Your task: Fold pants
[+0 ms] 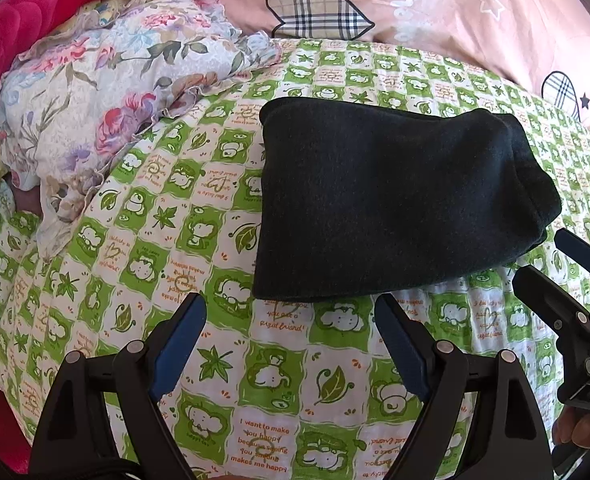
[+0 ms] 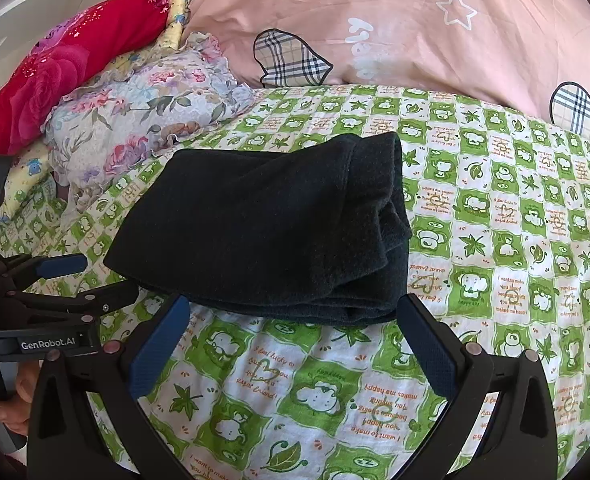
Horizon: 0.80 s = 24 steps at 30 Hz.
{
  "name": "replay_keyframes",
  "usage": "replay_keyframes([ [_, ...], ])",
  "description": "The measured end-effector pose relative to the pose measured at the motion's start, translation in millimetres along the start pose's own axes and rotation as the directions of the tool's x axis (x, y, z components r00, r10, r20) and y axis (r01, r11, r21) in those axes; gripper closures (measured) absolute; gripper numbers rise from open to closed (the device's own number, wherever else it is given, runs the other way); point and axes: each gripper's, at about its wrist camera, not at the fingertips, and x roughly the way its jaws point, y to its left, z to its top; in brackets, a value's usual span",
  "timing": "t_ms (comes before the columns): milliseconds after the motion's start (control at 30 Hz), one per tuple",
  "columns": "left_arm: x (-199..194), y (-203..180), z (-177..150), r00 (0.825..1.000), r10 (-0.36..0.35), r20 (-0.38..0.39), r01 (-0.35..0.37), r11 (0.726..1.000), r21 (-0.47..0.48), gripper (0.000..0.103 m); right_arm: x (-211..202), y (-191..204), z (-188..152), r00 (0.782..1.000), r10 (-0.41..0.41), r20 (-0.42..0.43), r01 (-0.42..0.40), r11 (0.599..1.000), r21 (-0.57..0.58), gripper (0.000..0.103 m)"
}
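Both grippers stand with jaws spread wide and empty: I hold the left gripper (image 1: 291, 364) just short of the near edge of the pants (image 1: 395, 204), and the right gripper (image 2: 295, 356) likewise just short of that edge, toward the bundle's layered end.

1. Landmark. The pants lie as a dark, compact folded bundle on the green-checked bedsheet (image 2: 335, 392). I judge the folding close to finished.

2. Handling. The fabric looks like soft, thick fleece: light, limp, not slippery, not fragile. Stacked layers show at the end of the bundle nearest the right gripper (image 2: 379, 264). I expect these layers to slide apart if only the top one is pinched. Take hold at the near edge, jaws closing over the full stack, one gripper toward each end.

3. Surroundings. Beyond the pants lies a large pink duvet (image 2: 415, 20), well apart. A floral quilt (image 1: 107, 92) sits beyond the pants on the left gripper's side, near but not touching. A red pillow (image 2: 67, 68) lies behind the quilt.

4. Obstructions. Nothing lies between either gripper and the pants. The two grippers sit close together, so contact between them is the main risk
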Motion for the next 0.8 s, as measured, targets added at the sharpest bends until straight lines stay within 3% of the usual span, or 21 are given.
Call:
replay_keyframes([
  [800,3.3,-0.7,6.0,1.0,-0.028,-0.004,0.028,1.0,0.002,0.016,1.7,0.3,3.9,1.0,0.003,0.005,-0.003,1.0,0.012,0.0],
])
